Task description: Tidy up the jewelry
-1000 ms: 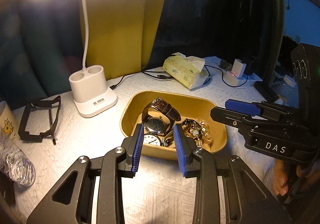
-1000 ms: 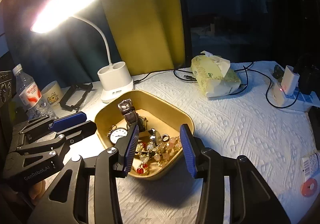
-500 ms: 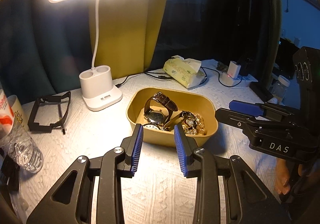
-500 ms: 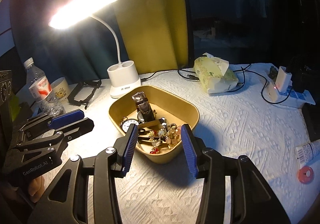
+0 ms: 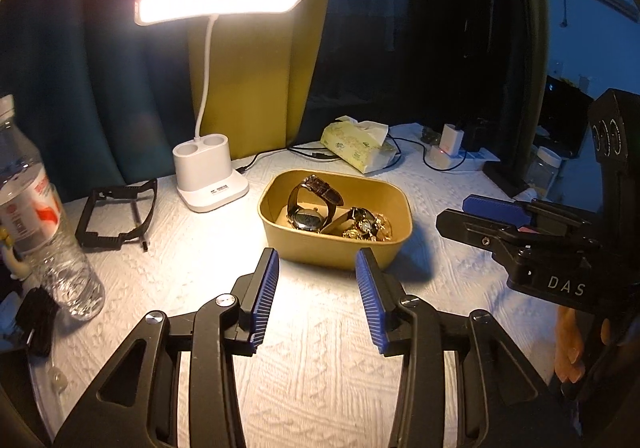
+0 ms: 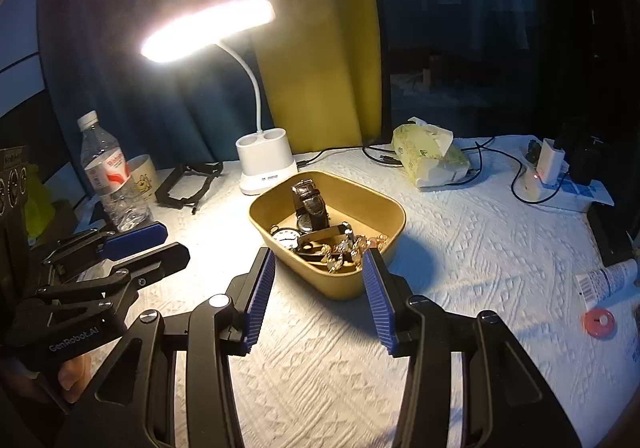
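A yellow tray (image 5: 340,256) (image 6: 372,199) stands mid-table. It holds a brown-strap watch (image 5: 316,199) (image 6: 310,203), a white-faced pocket watch (image 6: 287,236) and a heap of gold jewelry (image 5: 366,226) (image 6: 348,248). My left gripper (image 5: 316,298) is open and empty, above the cloth just short of the tray's near wall. My right gripper (image 6: 320,296) is open and empty, also just short of the tray. Each gripper shows from the side in the other's view, the right one (image 5: 492,207) and the left one (image 6: 136,238).
A lit white desk lamp (image 5: 210,183) (image 6: 266,167) stands behind the tray. A water bottle (image 5: 44,232) (image 6: 112,175), a mug (image 6: 144,175) and a black frame (image 5: 116,211) are on the left. A tissue pack (image 5: 356,141) (image 6: 432,157), cables and a charger (image 6: 548,163) are at the back right.
Both grippers have drawn back from over the tray toward me and risen; more of the table and lamp shows. Both stay open and empty.
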`<state>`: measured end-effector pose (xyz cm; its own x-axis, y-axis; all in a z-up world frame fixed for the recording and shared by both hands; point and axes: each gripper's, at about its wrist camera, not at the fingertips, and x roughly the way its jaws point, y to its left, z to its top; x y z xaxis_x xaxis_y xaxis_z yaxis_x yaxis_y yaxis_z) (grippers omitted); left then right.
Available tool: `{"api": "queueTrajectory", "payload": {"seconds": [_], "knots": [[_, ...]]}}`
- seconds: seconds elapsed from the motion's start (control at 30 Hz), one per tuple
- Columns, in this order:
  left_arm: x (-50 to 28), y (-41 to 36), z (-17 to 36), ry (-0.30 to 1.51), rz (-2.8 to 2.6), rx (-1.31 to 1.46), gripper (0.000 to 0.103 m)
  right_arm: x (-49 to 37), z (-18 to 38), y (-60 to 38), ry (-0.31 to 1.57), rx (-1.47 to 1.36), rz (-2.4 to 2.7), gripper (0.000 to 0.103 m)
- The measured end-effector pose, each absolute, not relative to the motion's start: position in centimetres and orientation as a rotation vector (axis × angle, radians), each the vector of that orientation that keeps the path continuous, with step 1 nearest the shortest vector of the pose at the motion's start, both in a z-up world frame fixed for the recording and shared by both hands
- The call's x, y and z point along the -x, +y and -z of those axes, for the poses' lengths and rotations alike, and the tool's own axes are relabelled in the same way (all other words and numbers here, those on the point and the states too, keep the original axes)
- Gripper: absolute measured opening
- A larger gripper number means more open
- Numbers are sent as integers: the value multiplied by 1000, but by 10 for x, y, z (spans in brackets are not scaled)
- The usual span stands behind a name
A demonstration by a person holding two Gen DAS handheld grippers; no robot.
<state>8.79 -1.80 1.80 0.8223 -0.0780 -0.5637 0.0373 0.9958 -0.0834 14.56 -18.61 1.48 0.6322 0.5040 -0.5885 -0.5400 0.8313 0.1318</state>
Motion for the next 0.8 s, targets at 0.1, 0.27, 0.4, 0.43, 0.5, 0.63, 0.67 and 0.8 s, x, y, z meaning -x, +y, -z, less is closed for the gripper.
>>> {"api": "queueTrajectory", "payload": {"seconds": [0.1, 0.27, 0.4, 0.43, 0.5, 0.63, 0.67, 0.8], "knots": [[-75, -18, -20, 594, 60, 70, 44, -134, -17, -187, 646, 59, -596, 46], [-49, -17, -26, 553, 81, 70, 44, -114, -23, -189, 622, 64, -593, 46], [-30, -23, -31, 523, 107, 51, 44, -96, -26, -192, 605, 67, -587, 46], [-26, -24, -32, 521, 110, 45, 44, -92, -26, -192, 600, 68, -585, 46], [-19, -25, -35, 512, 114, 45, 45, -83, -30, -194, 586, 71, -581, 46], [-7, -23, -45, 485, 106, 47, 45, -71, -39, -198, 552, 68, -565, 47], [-4, -22, -48, 478, 109, 51, 45, -67, -43, -200, 539, 68, -562, 47], [8, -21, -58, 434, 90, 44, 45, -59, -54, -206, 500, 61, -550, 50]]}}
